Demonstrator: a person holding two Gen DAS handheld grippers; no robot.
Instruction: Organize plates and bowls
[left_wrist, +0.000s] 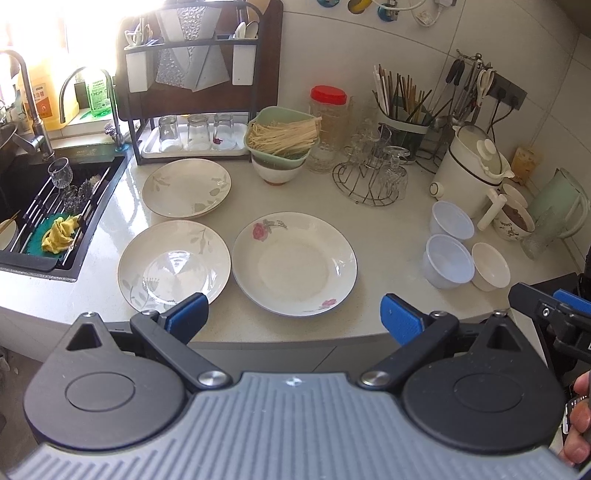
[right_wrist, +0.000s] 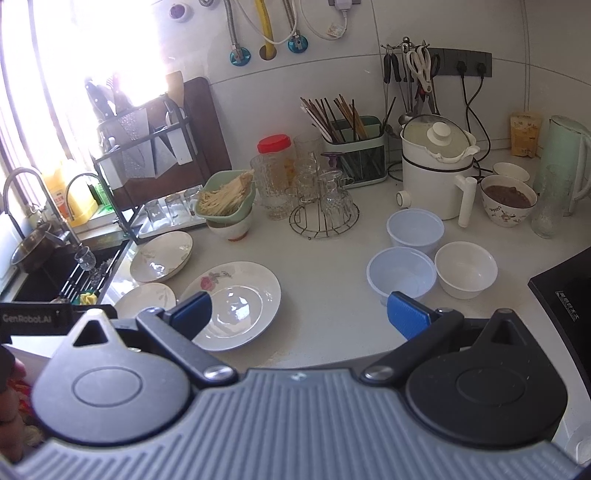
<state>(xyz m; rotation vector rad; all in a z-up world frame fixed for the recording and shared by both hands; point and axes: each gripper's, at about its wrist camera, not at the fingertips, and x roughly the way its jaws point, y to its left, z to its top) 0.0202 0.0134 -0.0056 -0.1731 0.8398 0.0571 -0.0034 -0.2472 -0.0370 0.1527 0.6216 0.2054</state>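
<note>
1. Left gripper (left_wrist: 293, 317): black linkage arms, blue ribbed pads (left_wrist: 400, 319), silver pivot screws, grey ridged body.
2. Right gripper (right_wrist: 301, 317): identical build; white "GenRobot.AI" lettering showed on the left unit's black side.

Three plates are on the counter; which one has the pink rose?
The blue-rimmed plate, on the right of the front pair, nearest the small bowls. The other two plates show grey leaf patterns.

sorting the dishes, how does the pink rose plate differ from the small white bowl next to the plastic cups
The rose plate is wide and shallow; the white bowl is narrow and deep. The plate has pink flowers and a dark rim line; the bowl is plain. The plate lies apart from the other plates; the bowl sits close beside a plastic cup. Both are upright, empty and on the counter.
</note>
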